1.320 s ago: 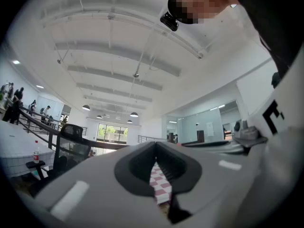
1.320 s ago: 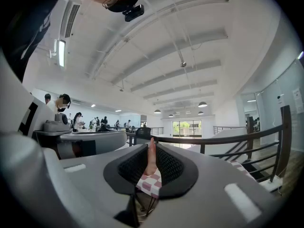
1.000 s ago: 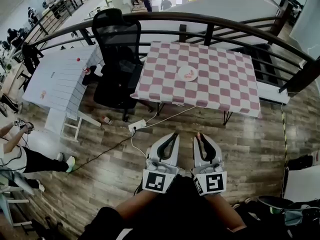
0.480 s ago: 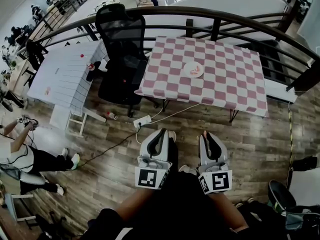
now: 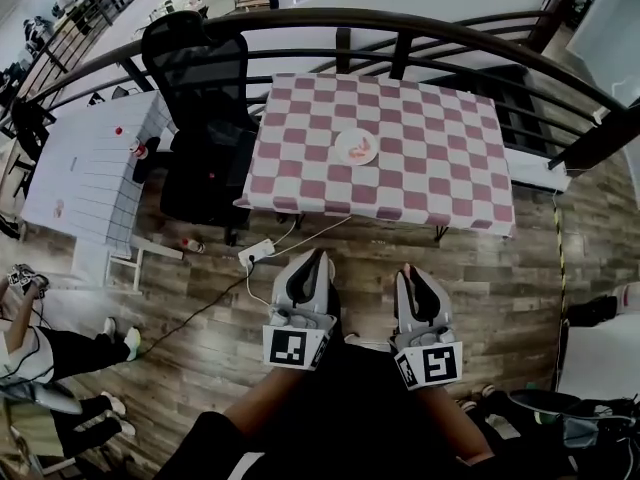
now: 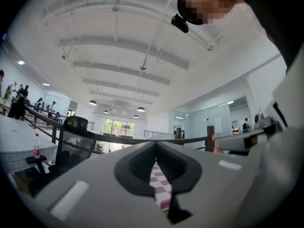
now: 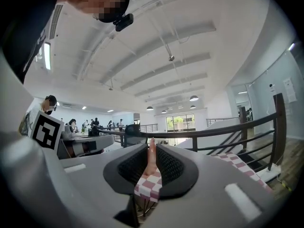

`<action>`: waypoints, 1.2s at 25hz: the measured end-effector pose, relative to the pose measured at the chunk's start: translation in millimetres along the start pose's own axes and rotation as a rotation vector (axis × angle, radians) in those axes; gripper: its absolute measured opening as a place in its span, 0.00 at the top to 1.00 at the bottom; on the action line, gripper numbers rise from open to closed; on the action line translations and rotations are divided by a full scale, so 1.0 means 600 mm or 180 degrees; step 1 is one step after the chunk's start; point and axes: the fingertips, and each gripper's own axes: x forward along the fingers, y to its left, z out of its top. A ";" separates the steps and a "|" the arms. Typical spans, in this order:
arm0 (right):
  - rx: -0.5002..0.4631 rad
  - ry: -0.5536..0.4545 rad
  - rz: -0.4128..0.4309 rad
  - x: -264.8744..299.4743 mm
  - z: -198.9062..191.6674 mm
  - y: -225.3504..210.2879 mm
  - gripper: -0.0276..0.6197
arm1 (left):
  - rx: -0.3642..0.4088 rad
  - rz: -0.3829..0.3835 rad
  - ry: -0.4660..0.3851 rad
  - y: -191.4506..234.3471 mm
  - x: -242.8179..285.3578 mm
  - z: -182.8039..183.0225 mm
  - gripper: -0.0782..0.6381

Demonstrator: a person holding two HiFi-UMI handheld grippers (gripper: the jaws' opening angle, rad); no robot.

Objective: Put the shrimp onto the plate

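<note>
The right gripper (image 7: 152,145) is clenched on the shrimp (image 7: 151,160), whose pink body is pinched between the pads and reaches to the tips. It is held over the floor (image 5: 520,288), short of the checkered table (image 5: 430,158). The left gripper (image 6: 156,146) is closed on nothing, tips met, beside the right one. The plate (image 5: 342,140) is seen near the table's middle, well apart from both grippers, with something pink on it, too small to be told.
</note>
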 end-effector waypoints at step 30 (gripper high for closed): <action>-0.0236 0.0329 -0.0195 0.511 0.059 -0.088 0.88 | -0.0031 -0.0730 0.0054 0.212 0.425 0.006 0.88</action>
